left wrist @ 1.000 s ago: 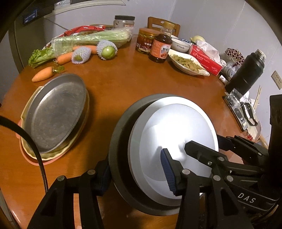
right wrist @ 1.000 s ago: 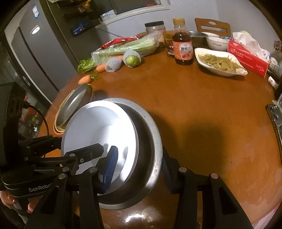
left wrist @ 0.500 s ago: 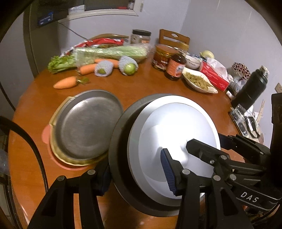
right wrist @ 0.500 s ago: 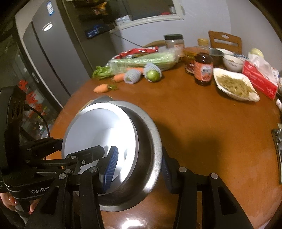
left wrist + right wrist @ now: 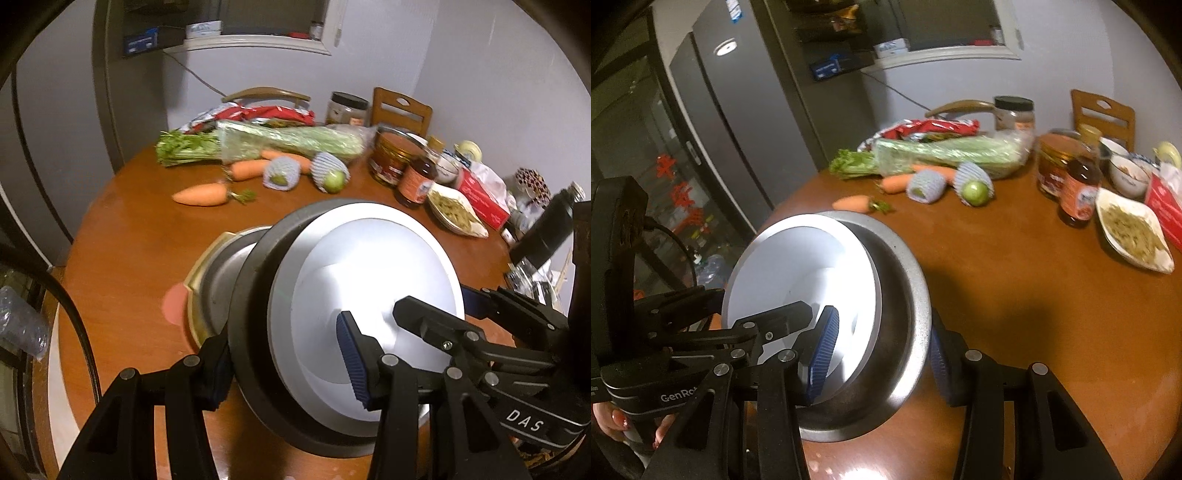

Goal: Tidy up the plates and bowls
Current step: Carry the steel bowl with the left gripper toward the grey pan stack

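White bowl sits nested inside a metal plate, both lifted and tilted above the wooden table, lower centre of both views. Left gripper pinches the near rim of the pair: one pad on the outside of the metal plate, the blue ribbed pad inside the bowl. Right gripper clamps the opposite edge the same way, blue pad inside the white bowl, other pad on the outer wall of the metal plate.

Left view: just left of the held pair, a stack of plates lies flat on the table, partly hidden behind the metal plate.

Upper part of frame: carrot, celery bundle, sauce bottle, dish of food at right edge.
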Demonstrator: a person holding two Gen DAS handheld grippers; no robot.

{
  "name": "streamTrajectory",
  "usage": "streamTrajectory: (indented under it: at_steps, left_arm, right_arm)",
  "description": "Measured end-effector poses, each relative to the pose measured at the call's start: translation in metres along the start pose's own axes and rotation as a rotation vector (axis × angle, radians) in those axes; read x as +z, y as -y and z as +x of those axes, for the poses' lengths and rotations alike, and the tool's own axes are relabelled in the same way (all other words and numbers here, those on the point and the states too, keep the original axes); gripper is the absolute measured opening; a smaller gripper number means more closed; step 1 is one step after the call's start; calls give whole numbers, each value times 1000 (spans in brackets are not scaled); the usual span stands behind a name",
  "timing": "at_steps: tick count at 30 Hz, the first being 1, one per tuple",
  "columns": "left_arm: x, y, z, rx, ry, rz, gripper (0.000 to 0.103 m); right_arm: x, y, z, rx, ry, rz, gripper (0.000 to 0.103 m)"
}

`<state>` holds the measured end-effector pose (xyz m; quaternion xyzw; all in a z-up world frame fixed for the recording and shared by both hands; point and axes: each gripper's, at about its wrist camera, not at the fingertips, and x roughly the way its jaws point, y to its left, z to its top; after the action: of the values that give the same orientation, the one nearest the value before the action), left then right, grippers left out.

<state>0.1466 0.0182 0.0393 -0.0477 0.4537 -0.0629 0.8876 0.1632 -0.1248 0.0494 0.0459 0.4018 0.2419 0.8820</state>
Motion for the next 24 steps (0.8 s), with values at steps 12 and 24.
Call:
streamTrajectory:
  at_steps: [12, 24]
  left_arm:
    - [28, -32, 1, 22, 27, -25, 51]
    - [38, -51, 26, 31, -10, -46, 51]
  right_arm:
    - [40, -24, 22, 22, 14, -50, 48]
    - [56, -28, 55, 12, -27, -54, 48]
